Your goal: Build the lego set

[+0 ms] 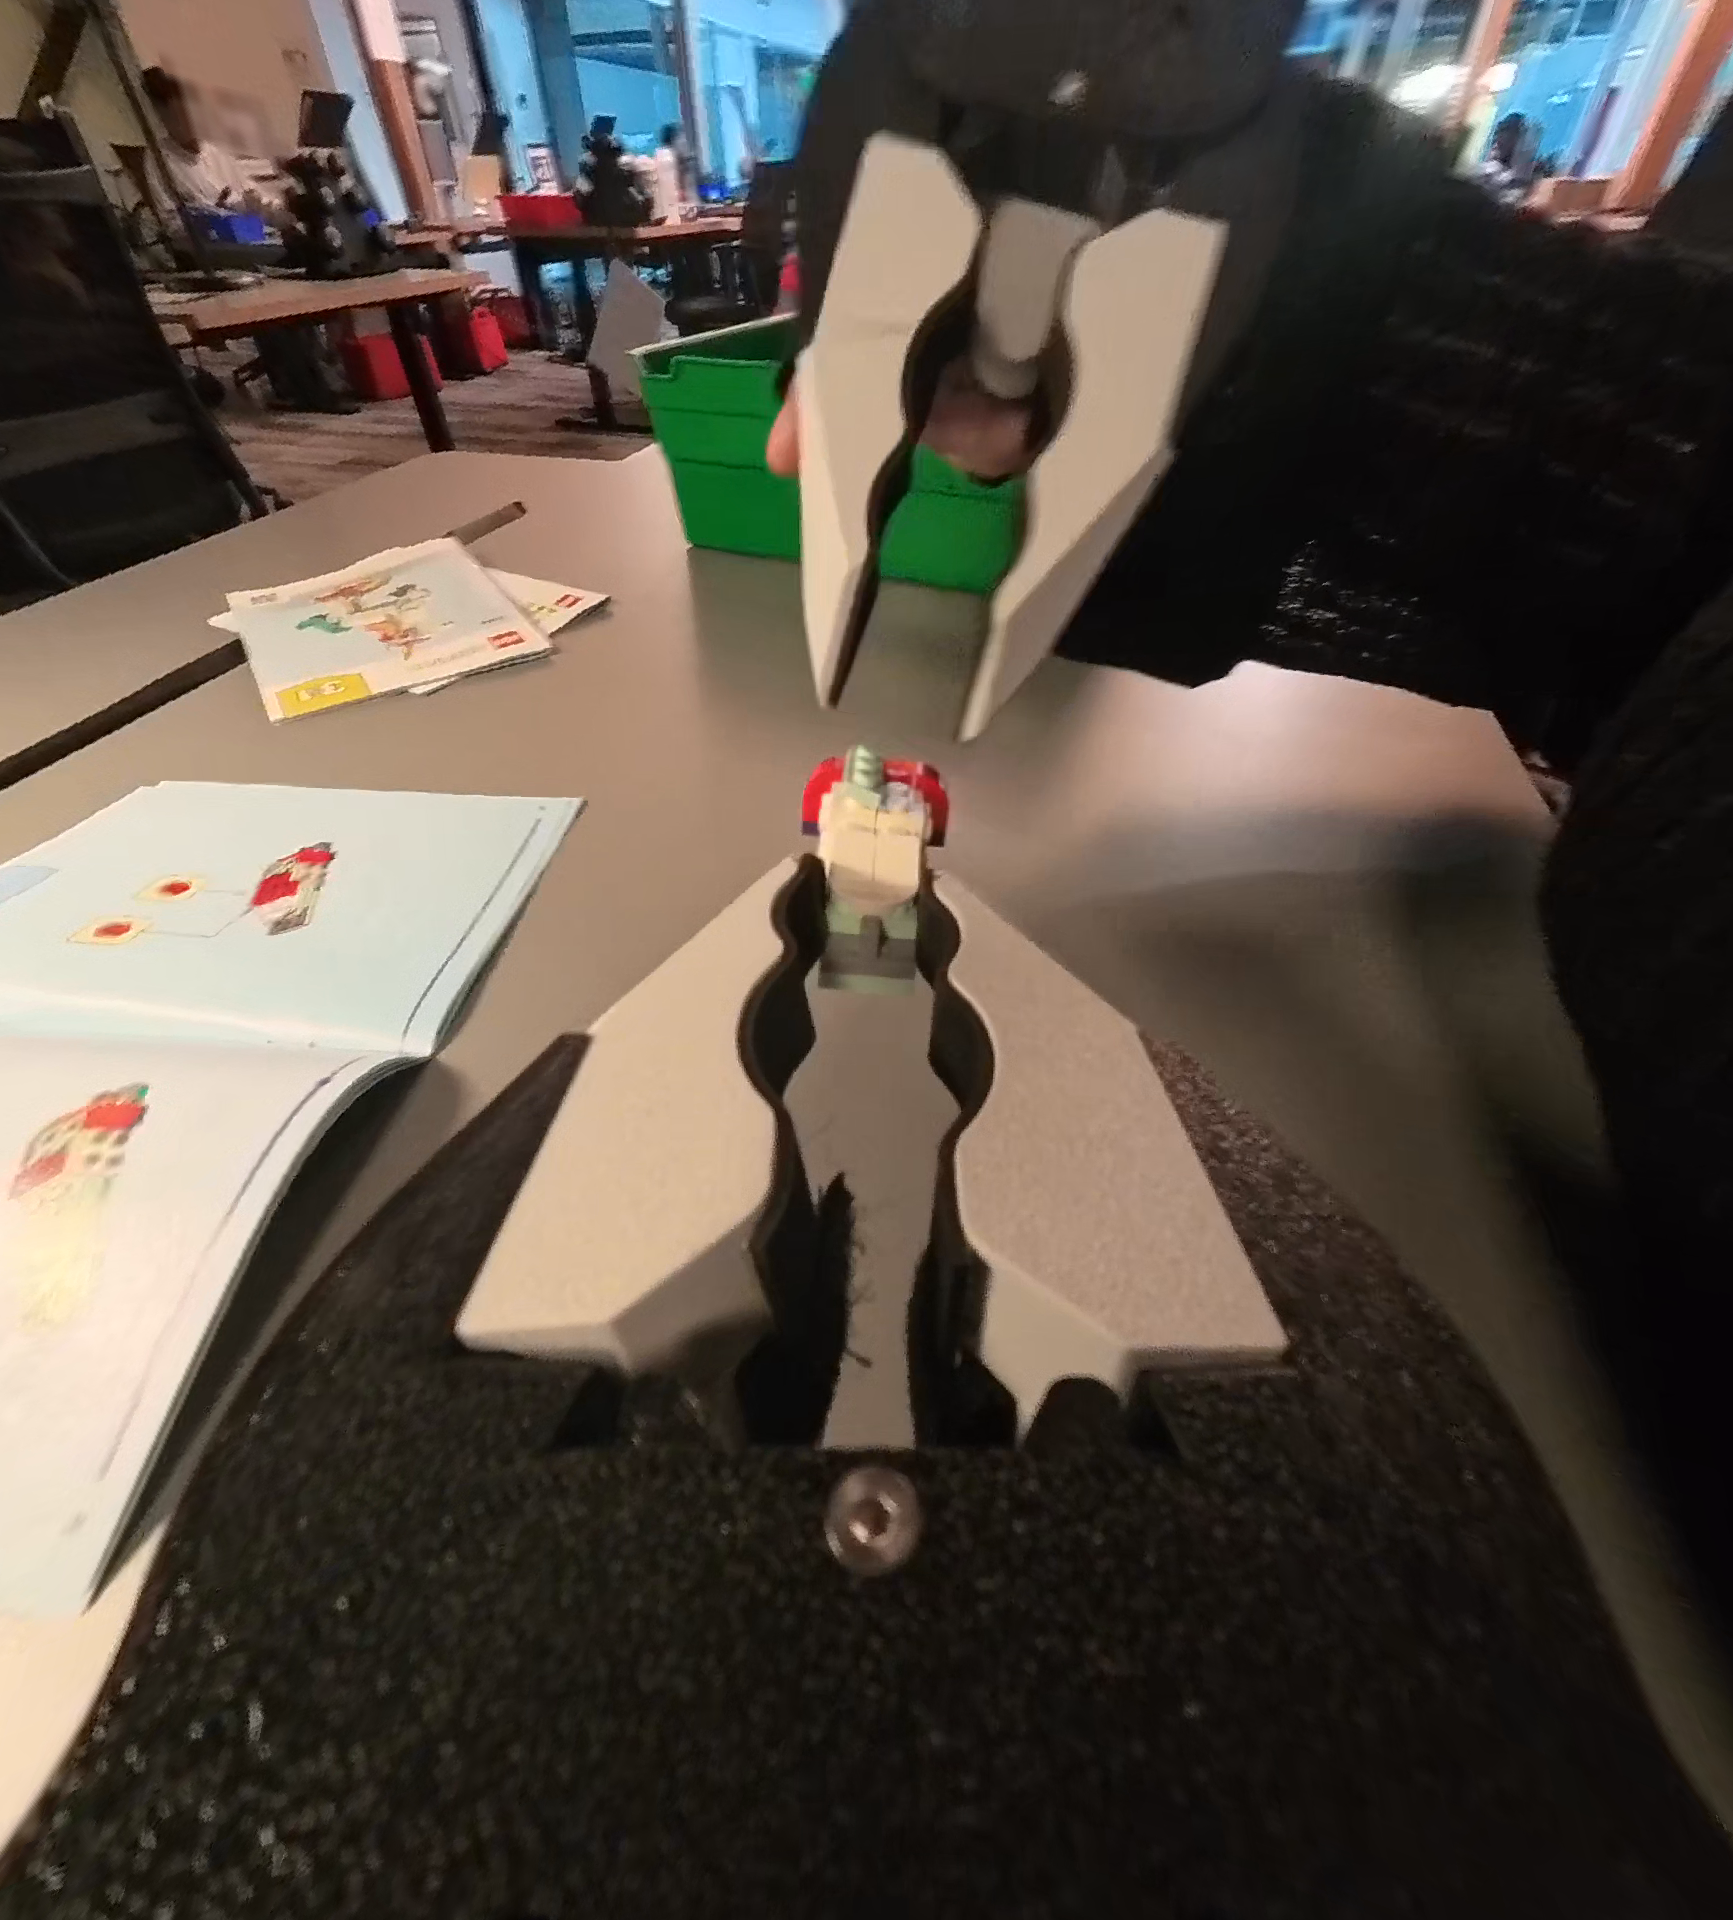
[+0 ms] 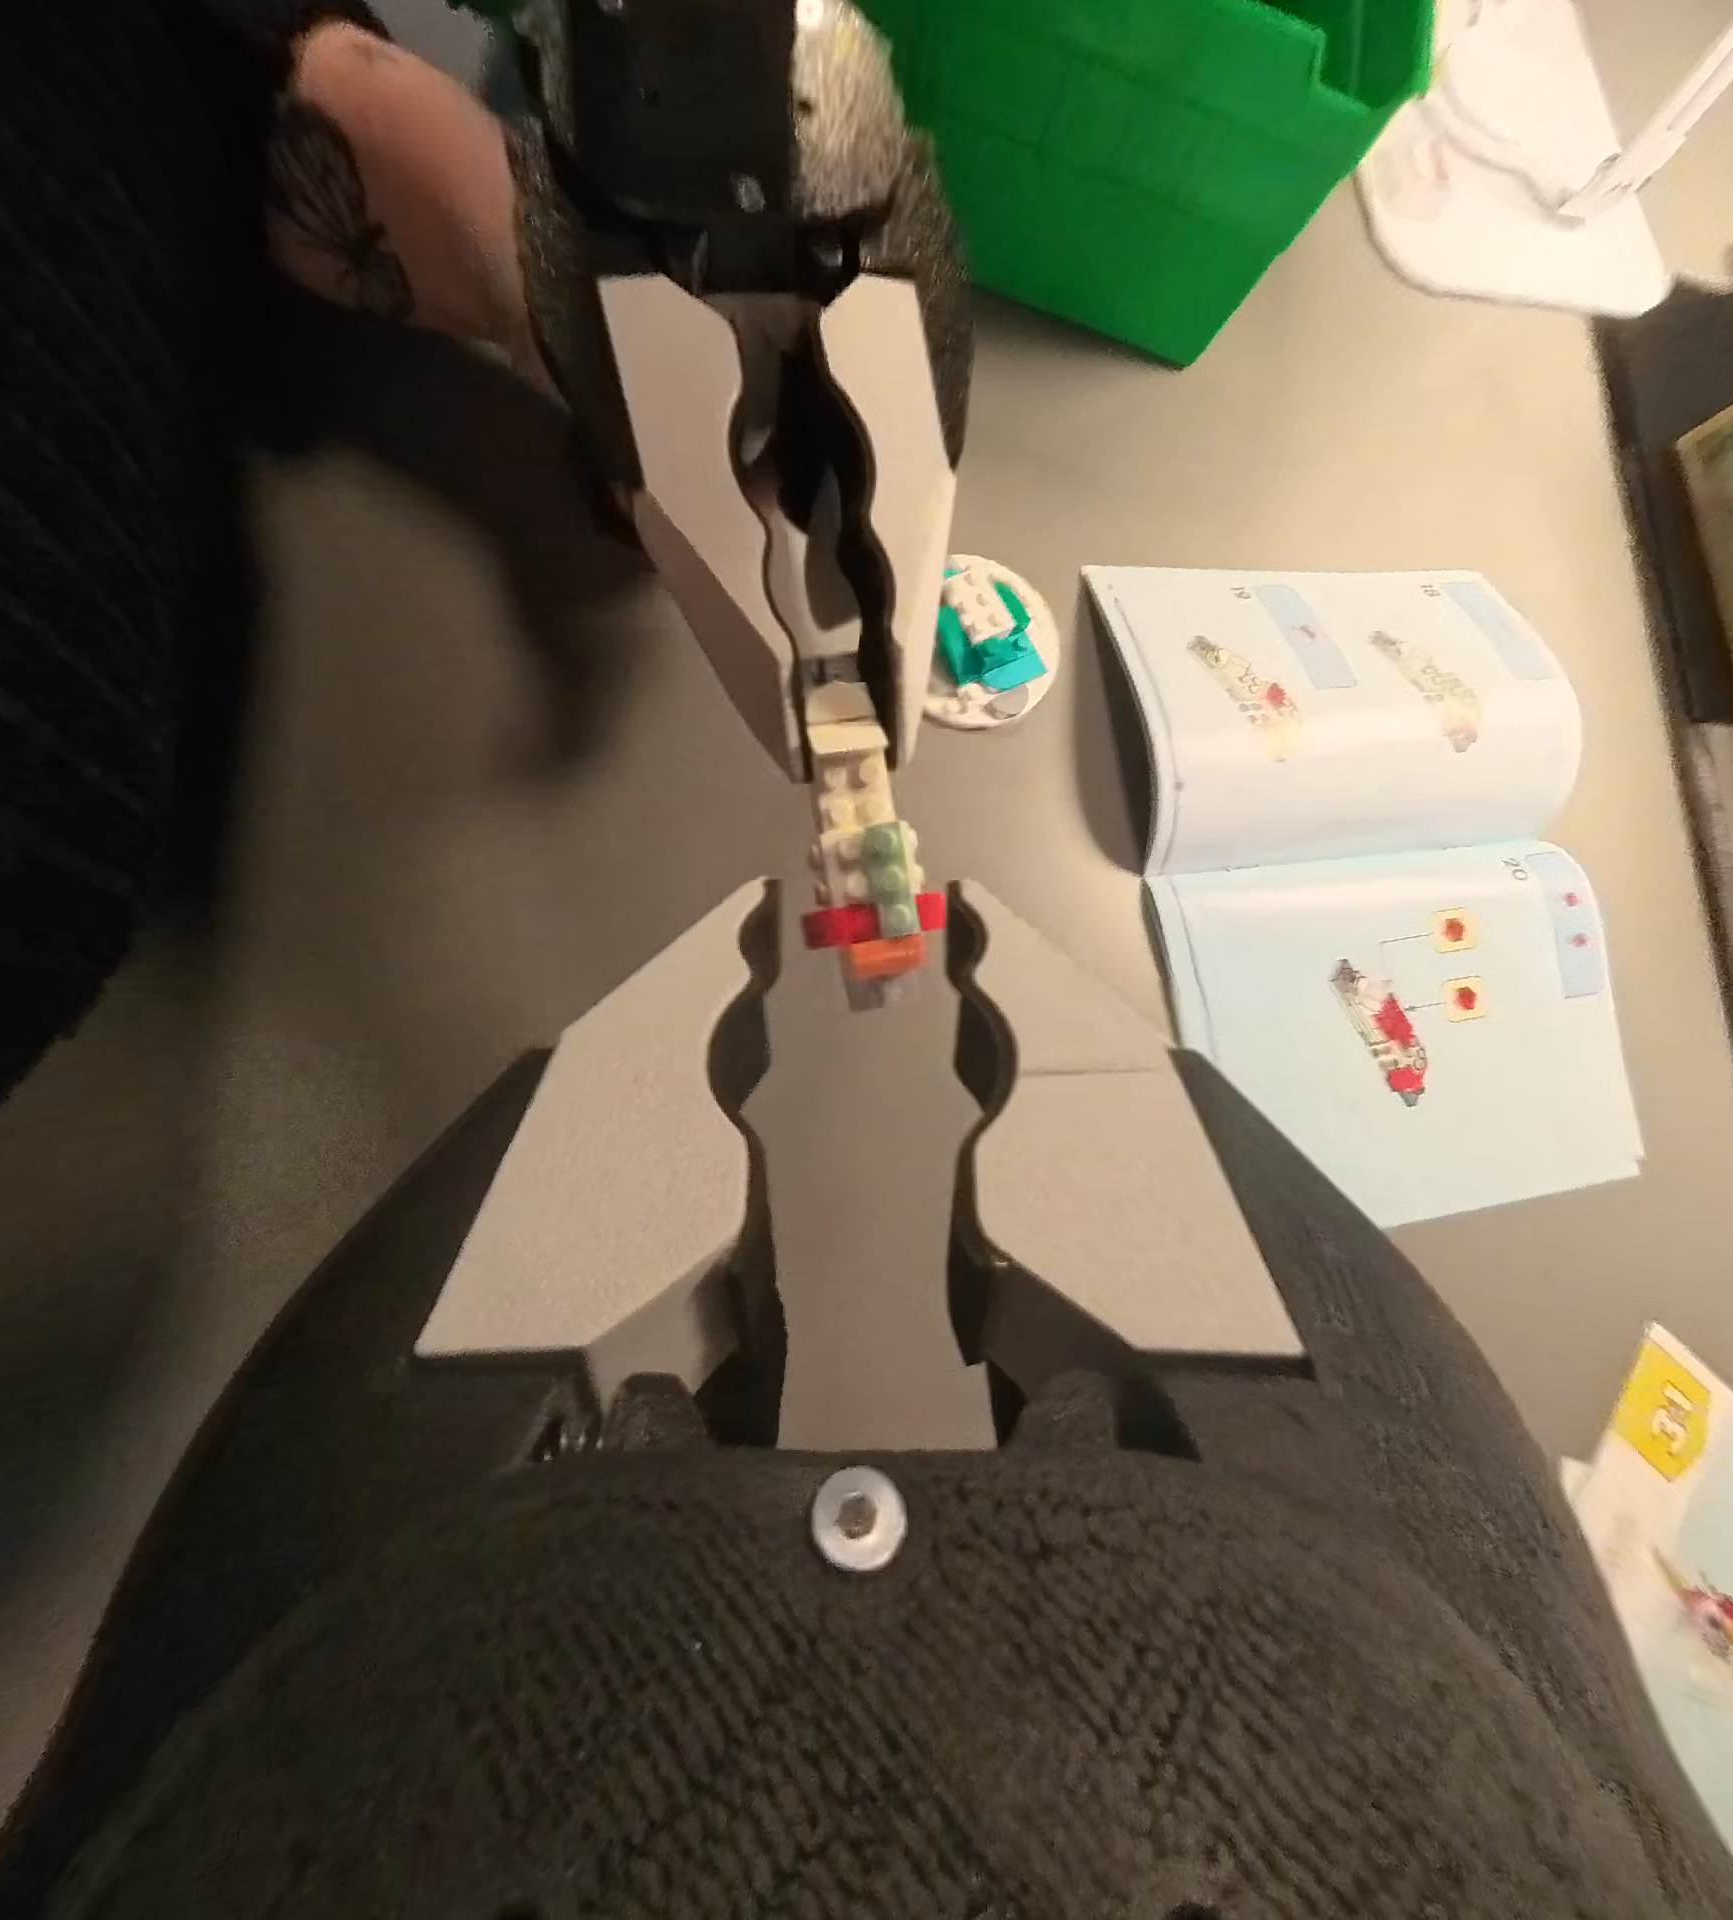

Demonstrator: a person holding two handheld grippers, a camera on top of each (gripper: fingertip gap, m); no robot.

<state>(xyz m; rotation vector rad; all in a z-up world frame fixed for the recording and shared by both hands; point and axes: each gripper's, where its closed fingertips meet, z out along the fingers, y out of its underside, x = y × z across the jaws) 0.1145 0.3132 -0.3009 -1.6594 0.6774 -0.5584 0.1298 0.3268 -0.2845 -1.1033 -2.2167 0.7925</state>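
A small lego build (image 1: pixel 872 842) of cream, pale green, grey and red bricks sits between the tips of my left gripper (image 1: pixel 872 873), which is shut on its cream and grey end. The red end points away from it. In the right wrist view the build (image 2: pixel 857 831) sticks out of the left gripper (image 2: pixel 846 764), and its red, orange and grey tip lies between the open fingers of my right gripper (image 2: pixel 862 883) without touching them. In the left wrist view the right gripper (image 1: pixel 898 717) hangs open just above the build.
The open instruction booklet (image 2: pixel 1381 935) lies on the grey table (image 1: pixel 1205 883). Closed booklets (image 1: pixel 394 623) and a green bin (image 1: pixel 727 457) lie farther back. A small teal and white build on a round white plate (image 2: pixel 987 644) sits beside the left gripper.
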